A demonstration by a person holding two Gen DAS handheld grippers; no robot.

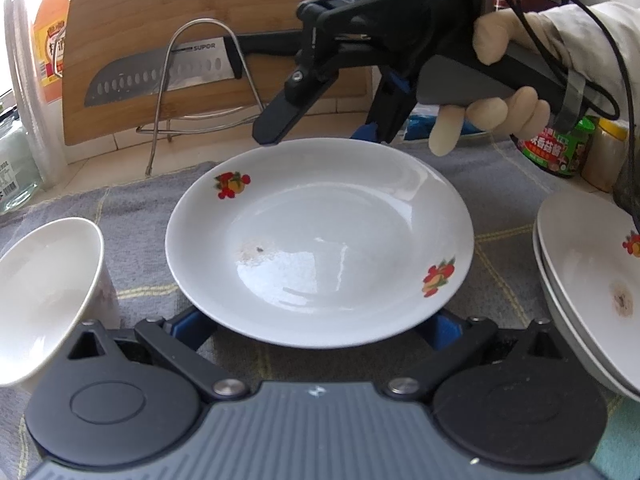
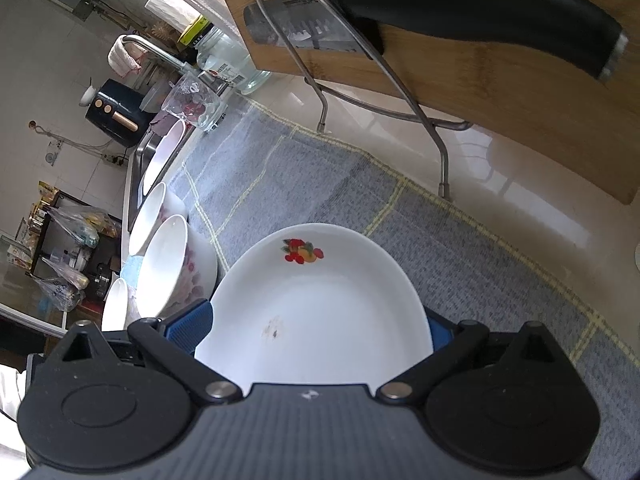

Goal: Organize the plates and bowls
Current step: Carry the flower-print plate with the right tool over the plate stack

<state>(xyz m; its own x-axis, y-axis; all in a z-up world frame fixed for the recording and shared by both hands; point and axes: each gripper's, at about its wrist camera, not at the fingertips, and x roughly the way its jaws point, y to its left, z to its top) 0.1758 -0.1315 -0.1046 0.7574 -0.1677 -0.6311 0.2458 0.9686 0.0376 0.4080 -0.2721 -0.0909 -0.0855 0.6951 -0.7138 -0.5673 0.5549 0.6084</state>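
Observation:
A white plate with red fruit prints [image 1: 320, 240] is off the grey mat, held at its far rim by my right gripper [image 1: 320, 136]; it also fills the right wrist view [image 2: 316, 312]. My right gripper [image 2: 316, 330] is shut on that plate's rim. My left gripper [image 1: 316, 330] is open, its blue pads [image 1: 188, 330] spread wide under the plate's near rim. A white bowl [image 1: 44, 292] sits at the left. A stack of plates [image 1: 592, 280] with the same print lies at the right. Several bowls [image 2: 164, 256] stand in a row left of the plate.
A bamboo cutting board [image 1: 120, 40] with a knife [image 1: 160, 76] leans in a wire rack [image 1: 200, 80] behind the grey mat [image 1: 132, 216]. Jars [image 1: 560, 152] stand at the back right. A glass [image 2: 192, 100], a bottle and a sink [image 2: 140, 160] lie beyond the bowls.

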